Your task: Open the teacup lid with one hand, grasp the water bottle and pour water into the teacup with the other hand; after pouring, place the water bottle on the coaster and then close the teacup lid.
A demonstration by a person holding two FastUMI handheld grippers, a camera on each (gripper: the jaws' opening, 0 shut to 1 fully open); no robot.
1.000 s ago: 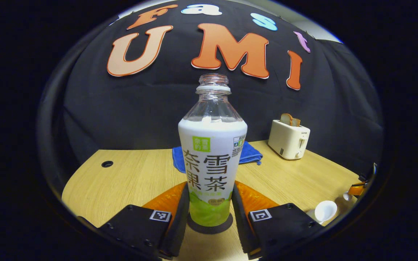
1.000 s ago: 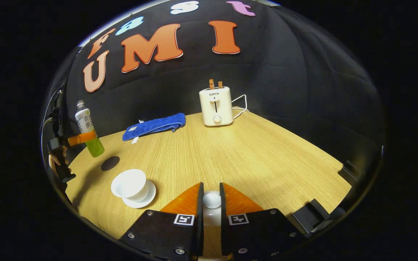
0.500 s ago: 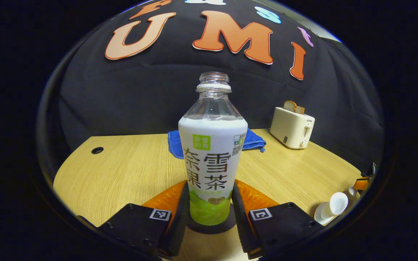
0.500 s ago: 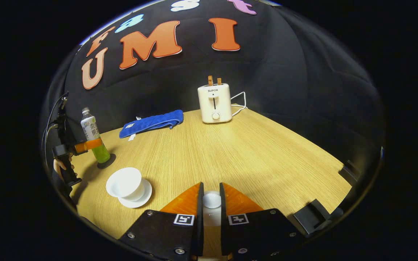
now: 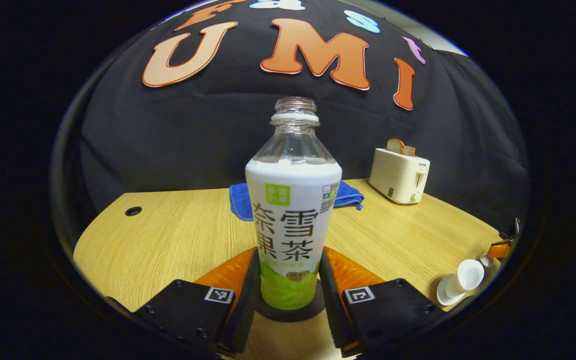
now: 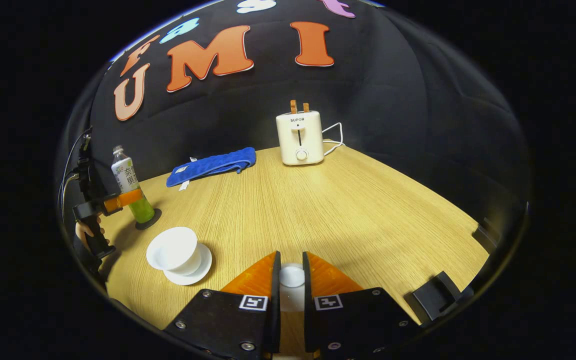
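Observation:
The open water bottle (image 5: 293,210), with a white label and green liquid at the bottom, stands upright on the dark round coaster (image 5: 273,314). My left gripper (image 5: 288,257) is shut on its lower part. In the right gripper view the bottle (image 6: 129,185), the coaster (image 6: 149,220) and the left gripper (image 6: 118,200) sit at the far left. The uncovered white teacup (image 6: 173,250) rests on its saucer (image 6: 199,269); it is also at the right of the left gripper view as teacup (image 5: 465,277). My right gripper (image 6: 288,260) is shut on the white teacup lid (image 6: 292,277), held above the table.
A cream toaster (image 6: 300,137) with bread slices stands at the back of the wooden table (image 6: 348,210). A blue cloth (image 6: 213,167) lies to its left. A hand (image 6: 84,230) holds the left gripper's handle. A cable hole (image 5: 133,211) marks the table's left.
The bottle came down from just beside the coaster and now stands on it, still in my left gripper. My right gripper has kept the lid almost in place.

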